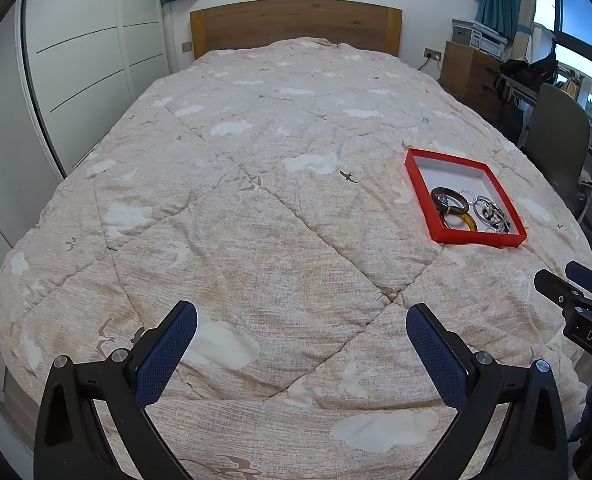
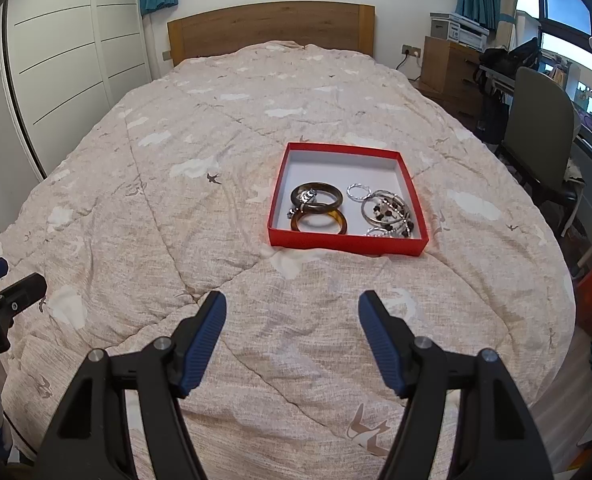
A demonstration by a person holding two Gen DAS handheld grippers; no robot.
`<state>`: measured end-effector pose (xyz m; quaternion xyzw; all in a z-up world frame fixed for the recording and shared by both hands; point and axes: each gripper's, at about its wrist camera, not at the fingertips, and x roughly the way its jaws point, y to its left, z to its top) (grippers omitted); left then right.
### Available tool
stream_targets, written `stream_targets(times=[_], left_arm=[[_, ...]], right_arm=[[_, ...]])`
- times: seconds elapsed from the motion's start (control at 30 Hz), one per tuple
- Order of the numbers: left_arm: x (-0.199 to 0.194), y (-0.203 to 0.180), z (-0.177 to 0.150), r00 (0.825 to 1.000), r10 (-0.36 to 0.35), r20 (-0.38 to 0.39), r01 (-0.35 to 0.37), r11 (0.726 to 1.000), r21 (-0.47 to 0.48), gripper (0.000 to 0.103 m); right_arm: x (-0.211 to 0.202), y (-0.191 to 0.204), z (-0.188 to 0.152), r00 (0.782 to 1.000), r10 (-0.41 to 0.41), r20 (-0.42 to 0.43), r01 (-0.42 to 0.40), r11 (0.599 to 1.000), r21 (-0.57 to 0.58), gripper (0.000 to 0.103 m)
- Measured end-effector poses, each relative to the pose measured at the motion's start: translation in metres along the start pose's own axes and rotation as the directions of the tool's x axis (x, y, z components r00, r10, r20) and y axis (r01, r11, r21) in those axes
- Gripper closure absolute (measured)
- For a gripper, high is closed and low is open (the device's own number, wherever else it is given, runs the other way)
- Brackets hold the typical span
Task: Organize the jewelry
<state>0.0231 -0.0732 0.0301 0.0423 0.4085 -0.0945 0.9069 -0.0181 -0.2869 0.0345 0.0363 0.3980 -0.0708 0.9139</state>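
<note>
Right wrist view first: the red box (image 2: 346,240) sits on the bed (image 2: 176,240), toward its right side and a fair way short of the foot edge, and every piece of jewellery I can make out is already inside it. A dark bangle (image 2: 317,197) lies partly over an amber bangle (image 2: 319,222) in the box's near left half, with a small silvery piece resting on the dark one. The near right corner holds a tangle of silver rings and beaded bracelets (image 2: 388,214), all overlapping. The far half of the box floor is bare.

The right gripper (image 2: 292,334) hangs over the quilt near the foot of the bed, clear of the box, jaws spread wide and nothing between them. Over in the left wrist view, the left gripper (image 1: 302,346) is likewise wide apart and empty, nearer the bed's left side, well away from the box.

Nothing loose shows on the quilt, so I'd say this is either the finish or a tidy-up inside the box. If it's a tidy-up, the tangle is the tricky part: come down on a single ring at its outer edge, close gently, and lift slowly so the neighbours don't drag along. The box is light card on soft bedding, so the left gripper may need to steady a wall.
</note>
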Motion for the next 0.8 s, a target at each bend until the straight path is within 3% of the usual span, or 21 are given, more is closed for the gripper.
stream_targets(times=[0.8], left_arm=[[0.0029, -0.0063, -0.0024, 1.000, -0.011, -0.016, 0.012, 1.000, 0.016, 0.000]], right_arm=[[0.0018, -0.0089, -0.0038, 1.000, -0.010, -0.003, 0.010, 1.000, 0.019, 0.036]])
